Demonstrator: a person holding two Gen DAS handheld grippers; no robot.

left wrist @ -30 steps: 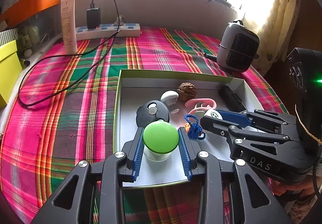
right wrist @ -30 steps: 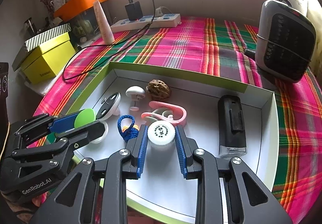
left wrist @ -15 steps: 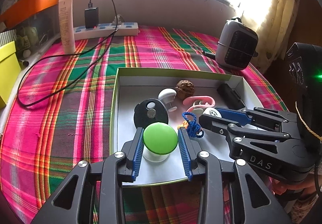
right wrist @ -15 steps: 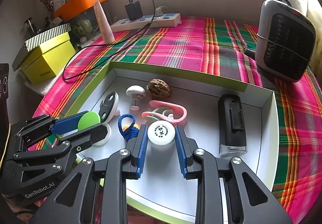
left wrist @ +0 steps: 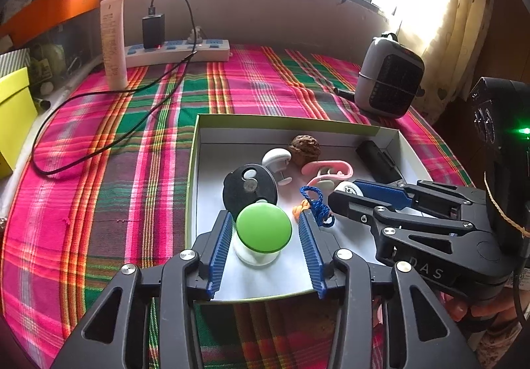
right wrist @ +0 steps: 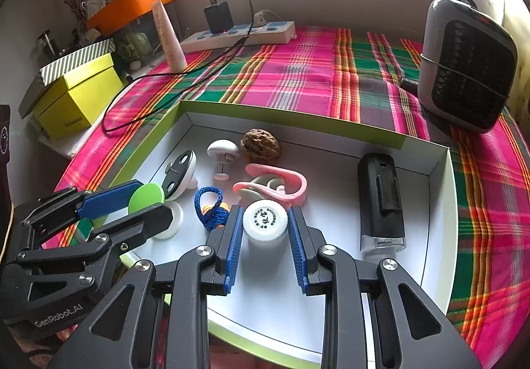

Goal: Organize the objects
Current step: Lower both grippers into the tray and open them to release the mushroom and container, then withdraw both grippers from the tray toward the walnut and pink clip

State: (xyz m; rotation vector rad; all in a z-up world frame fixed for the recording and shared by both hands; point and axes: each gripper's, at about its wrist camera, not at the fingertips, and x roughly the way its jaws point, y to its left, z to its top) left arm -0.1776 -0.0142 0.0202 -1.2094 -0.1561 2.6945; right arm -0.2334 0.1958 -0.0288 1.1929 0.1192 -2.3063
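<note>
A green-edged white box [left wrist: 195,170] [right wrist: 440,190] lies on the plaid cloth and holds small objects. My left gripper [left wrist: 264,231] is open around a green-capped white piece [left wrist: 263,231], with gaps on both sides. It shows in the right wrist view [right wrist: 145,200]. My right gripper [right wrist: 265,223] is open around a white round-capped jar [right wrist: 265,219], its pads just clear of the cap; the jar shows in the left wrist view [left wrist: 347,189]. A blue cord [right wrist: 208,210], pink clip [right wrist: 275,183], walnut [right wrist: 260,145], white knob [right wrist: 222,152], black disc [left wrist: 249,186] and black device [right wrist: 381,200] lie in the box.
A grey heater [right wrist: 467,64] stands at the back right. A power strip [left wrist: 175,50] with a black charger and cable, a cream tube [left wrist: 114,40], a yellow box [right wrist: 76,93] and an orange-lidded container [right wrist: 132,4] line the back and left.
Both grippers have opened: the left let go of the green-capped piece, the right of the white jar. The left gripper also drew back slightly toward the box's near edge.
</note>
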